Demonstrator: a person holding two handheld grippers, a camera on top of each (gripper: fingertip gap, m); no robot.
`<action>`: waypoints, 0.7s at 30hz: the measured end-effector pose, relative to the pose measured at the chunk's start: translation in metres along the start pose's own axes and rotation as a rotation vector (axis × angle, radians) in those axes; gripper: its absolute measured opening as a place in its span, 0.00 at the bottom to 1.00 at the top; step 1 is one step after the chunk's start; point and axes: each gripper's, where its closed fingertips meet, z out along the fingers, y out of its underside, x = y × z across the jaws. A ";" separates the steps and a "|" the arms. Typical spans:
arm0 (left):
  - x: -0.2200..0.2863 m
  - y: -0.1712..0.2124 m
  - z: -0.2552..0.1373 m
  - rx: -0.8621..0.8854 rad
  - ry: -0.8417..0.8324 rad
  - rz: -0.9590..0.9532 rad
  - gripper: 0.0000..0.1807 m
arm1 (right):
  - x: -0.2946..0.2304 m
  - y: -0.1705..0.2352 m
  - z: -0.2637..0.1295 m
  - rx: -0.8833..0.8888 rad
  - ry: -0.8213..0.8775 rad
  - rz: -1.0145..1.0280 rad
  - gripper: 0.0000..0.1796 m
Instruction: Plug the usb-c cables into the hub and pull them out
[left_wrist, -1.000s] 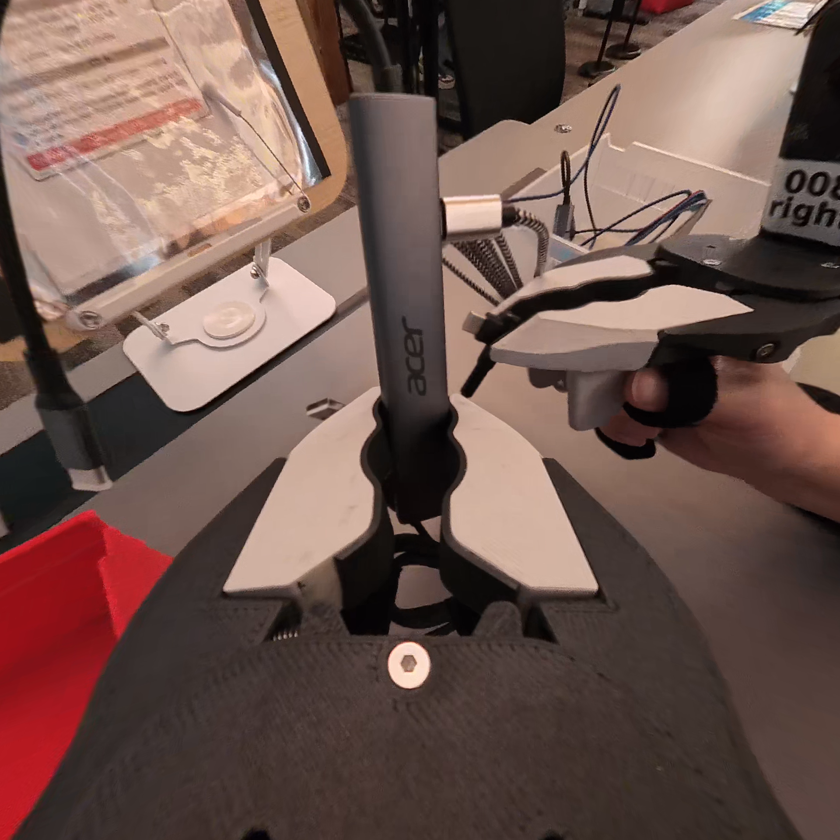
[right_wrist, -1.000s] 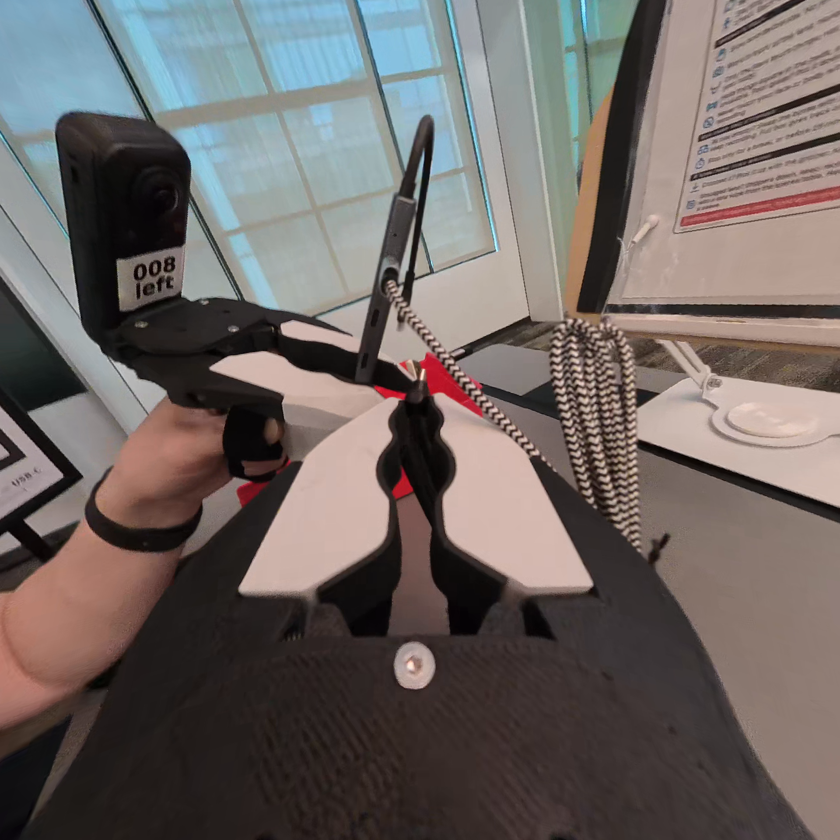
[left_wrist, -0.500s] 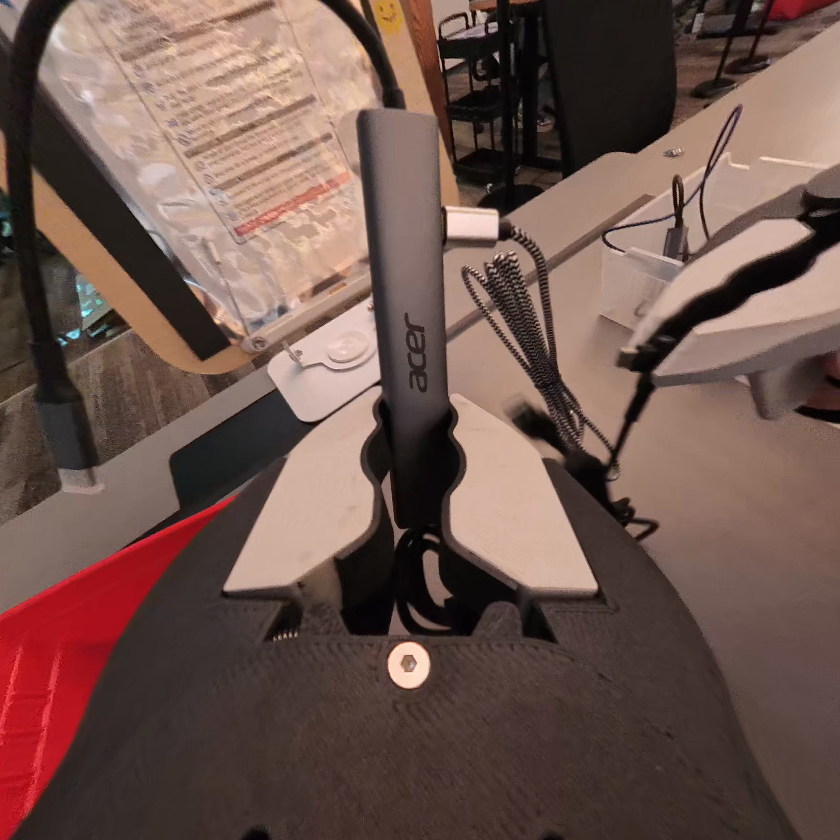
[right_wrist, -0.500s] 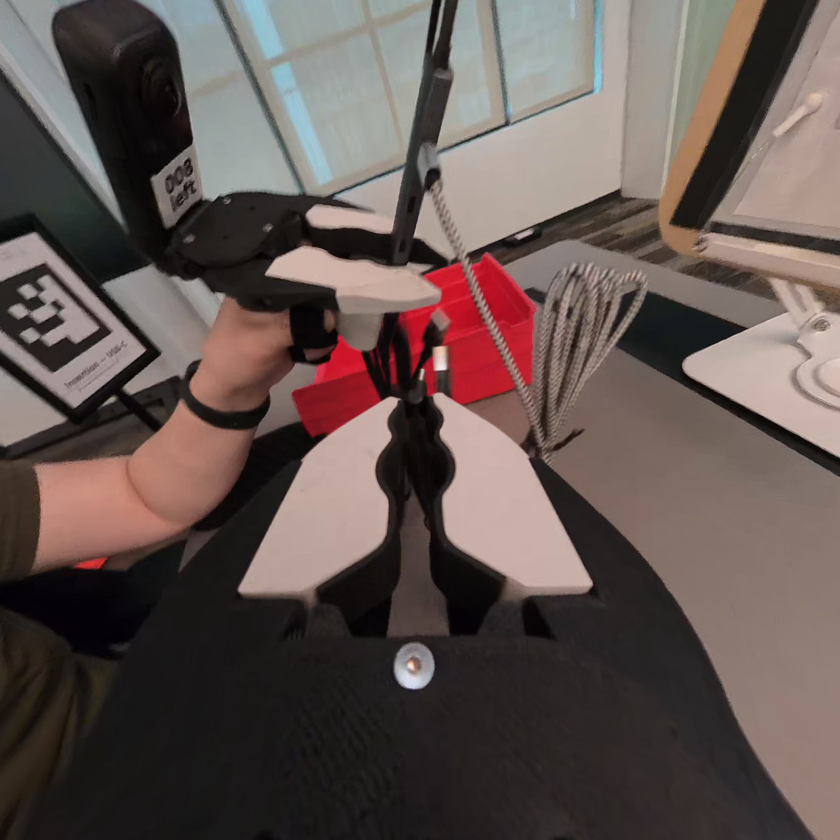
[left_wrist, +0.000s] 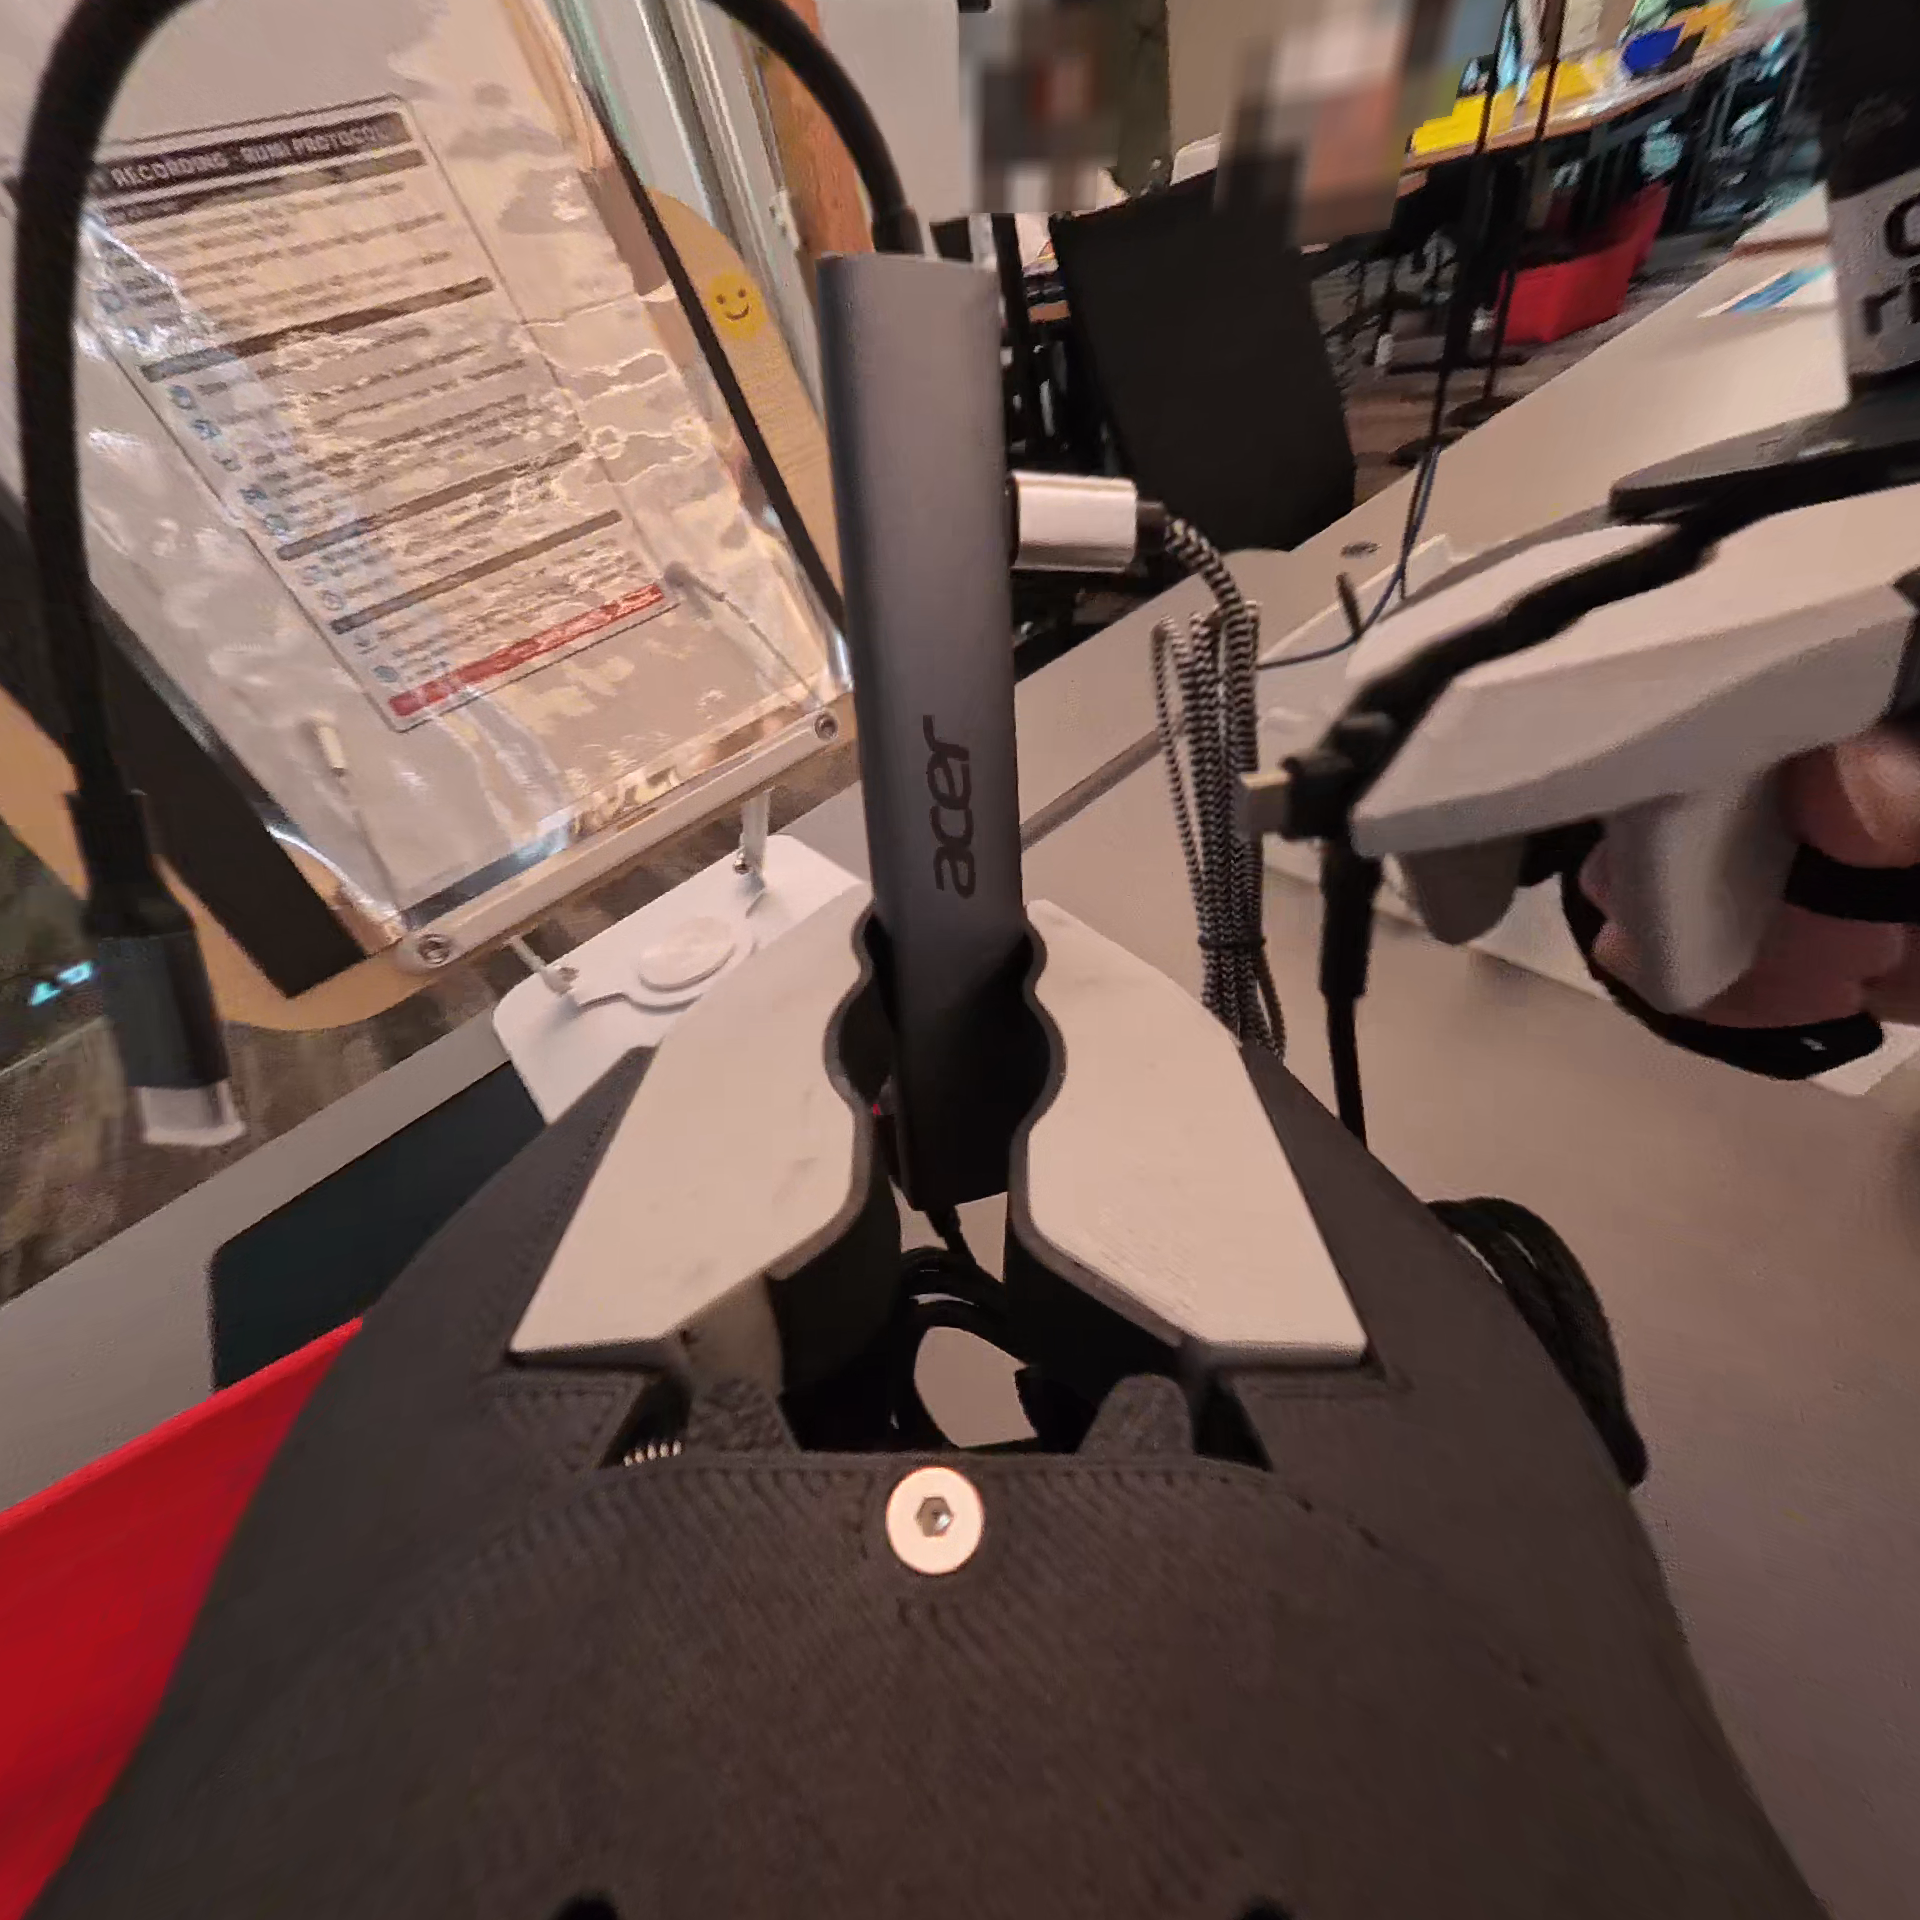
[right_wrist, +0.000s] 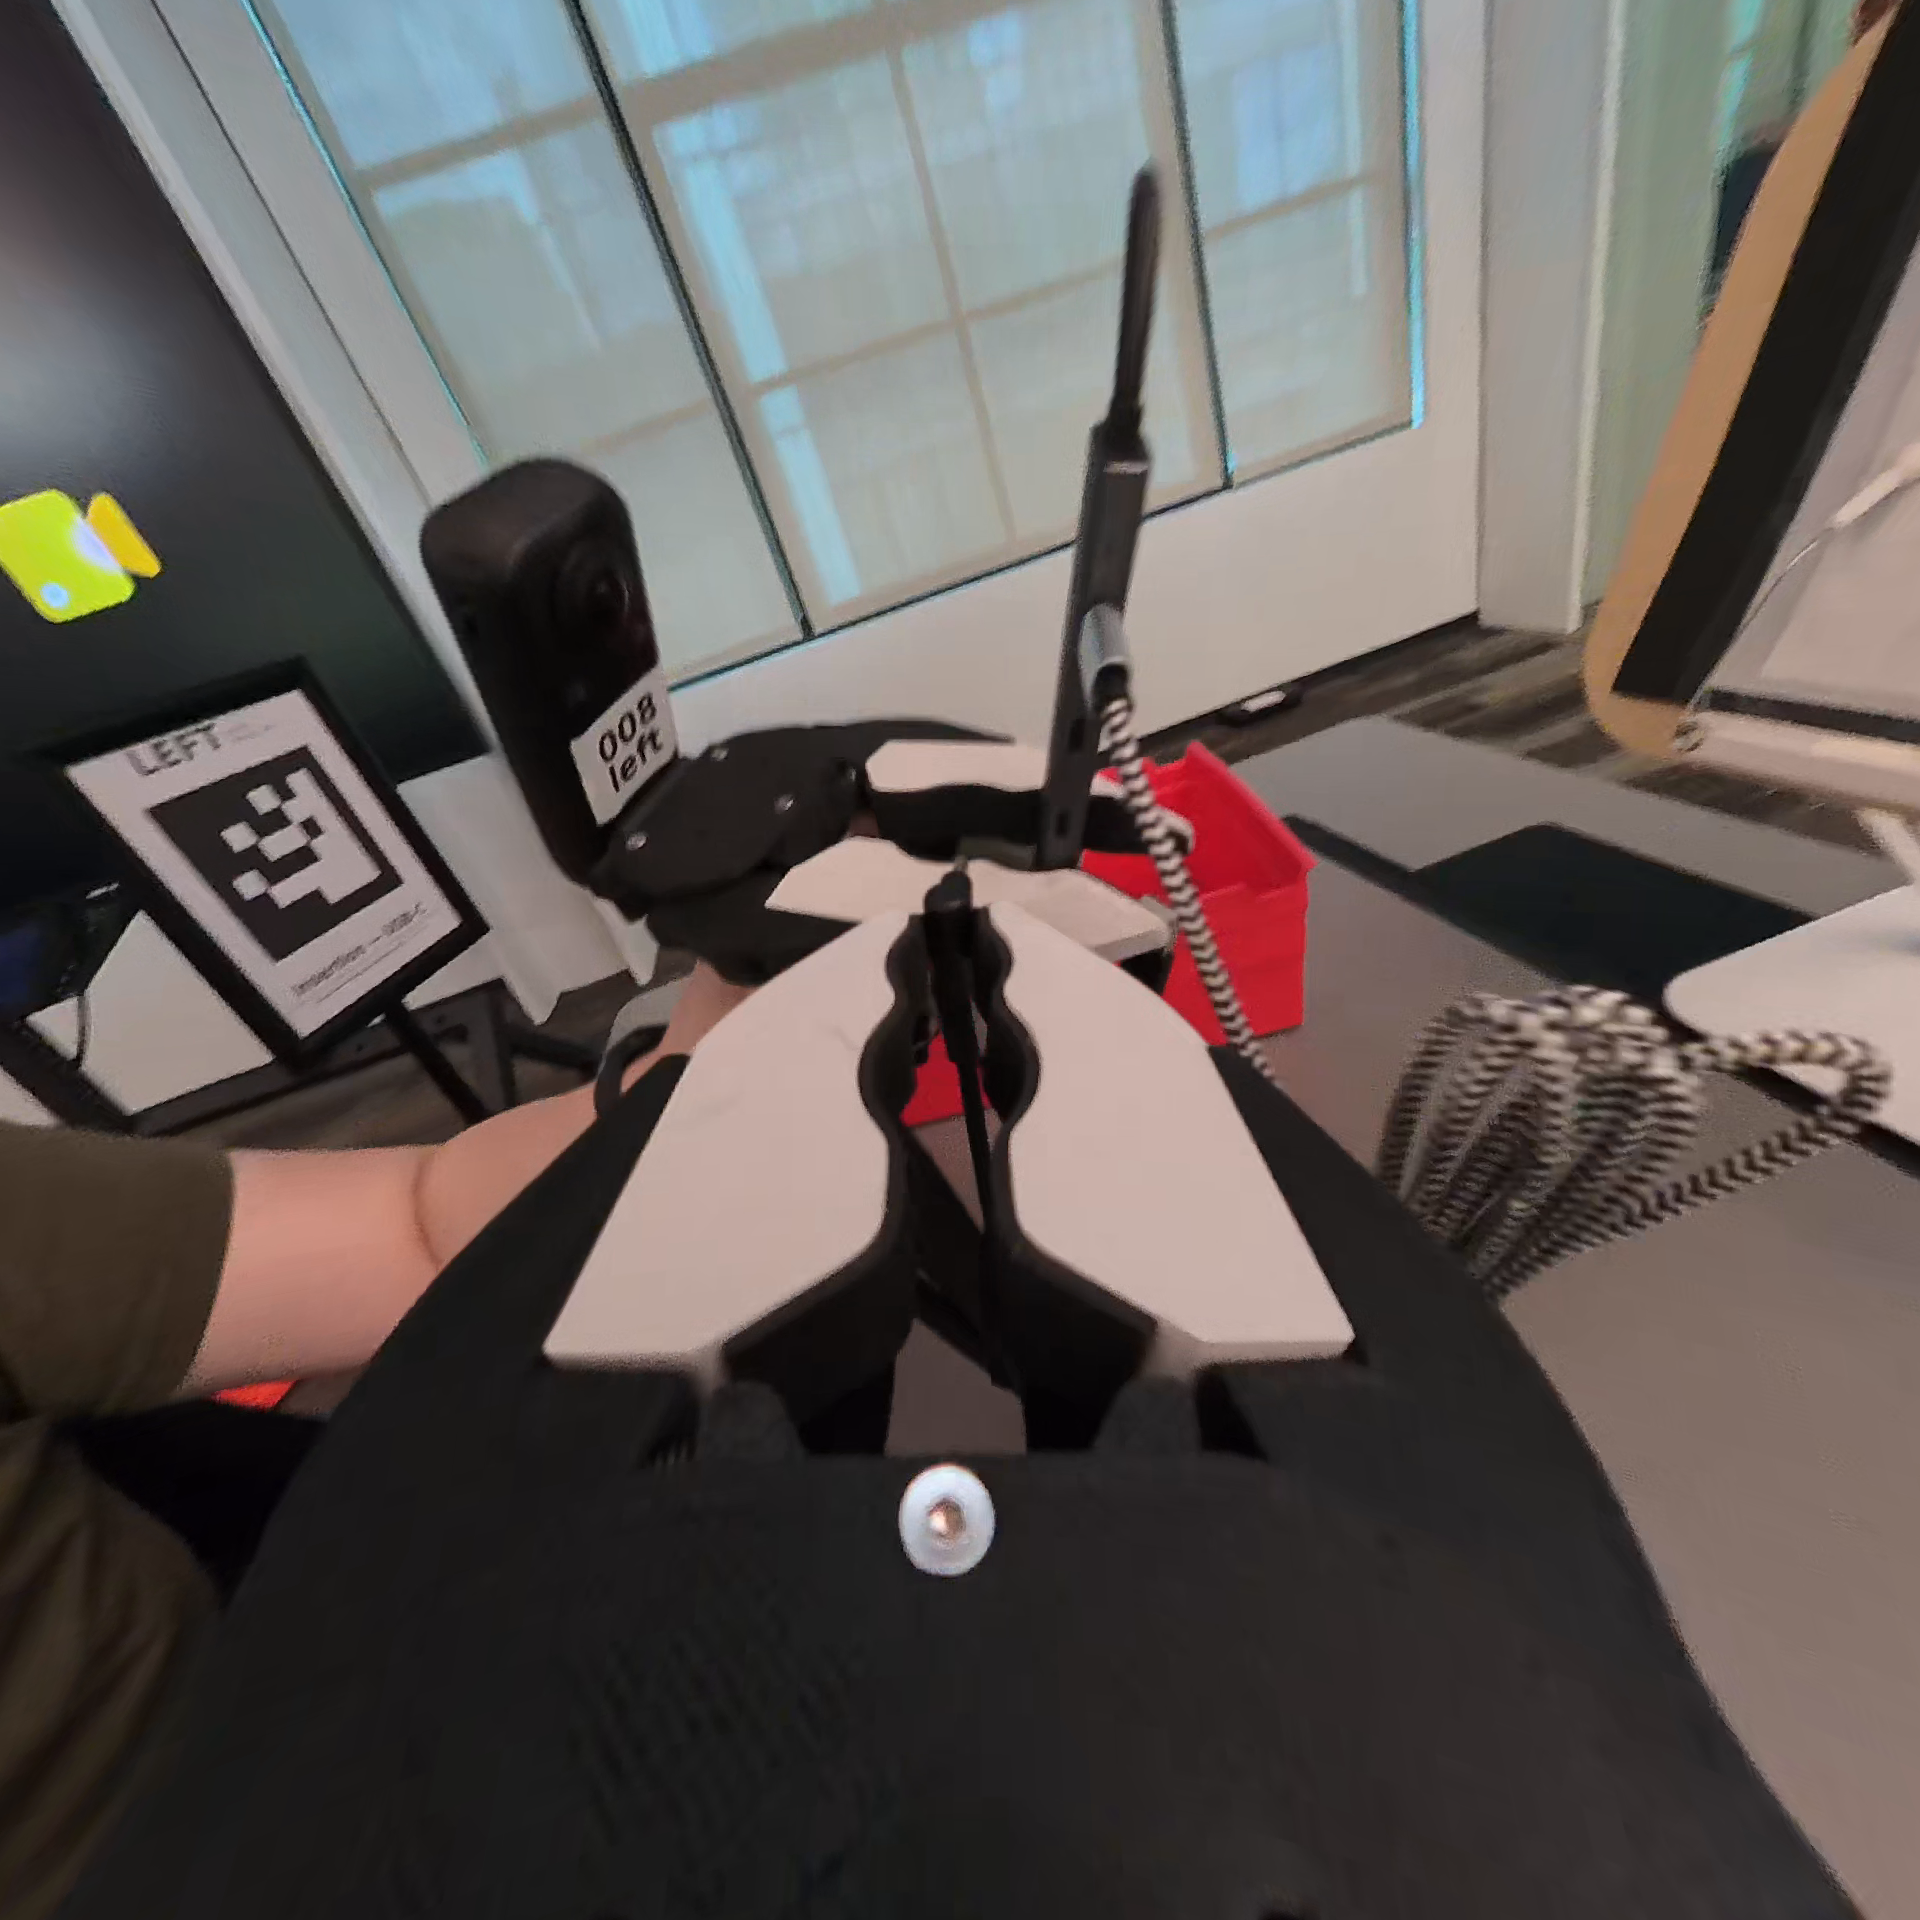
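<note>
My left gripper (left_wrist: 951, 971) is shut on the lower end of a grey hub (left_wrist: 914, 582) and holds it upright above the table. A silver plug (left_wrist: 1070, 520) of a black-and-white braided cable (left_wrist: 1210, 748) sits in the hub's right side. My right gripper (right_wrist: 951, 935) is shut on a black USB-C cable (right_wrist: 961, 997); its plug tip sticks out past the fingertips. In the left wrist view that gripper (left_wrist: 1340, 769) is to the right of the hub, with the plug (left_wrist: 1273, 805) pointing at it across a gap. In the right wrist view the hub (right_wrist: 1091, 665) stands just beyond the plug.
A red bin (right_wrist: 1236, 883) stands behind the left gripper. A sign in a clear holder on a white stand (left_wrist: 416, 540) stands at the back. The braided cable's bundle (right_wrist: 1558, 1122) hangs to the grey table (left_wrist: 1662, 1351). The hub's own black cable (left_wrist: 62, 520) loops to the left. Spacing between my two grippers at the tips: around 6 cm.
The right gripper, which had drawn away to the right with the black cable, has come back toward the hub's side. The left gripper tilted the hub a little; the braided cable stays plugged in.
</note>
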 end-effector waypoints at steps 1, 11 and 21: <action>0.002 -0.002 0.000 0.016 0.006 -0.008 0.11 | 0.001 -0.005 -0.002 0.031 0.017 -0.007 0.04; 0.021 -0.017 -0.004 0.116 0.049 -0.037 0.11 | -0.004 -0.025 -0.009 0.148 0.085 0.005 0.04; 0.032 -0.022 -0.005 0.183 0.044 -0.053 0.11 | -0.005 -0.029 -0.011 0.310 0.150 0.014 0.04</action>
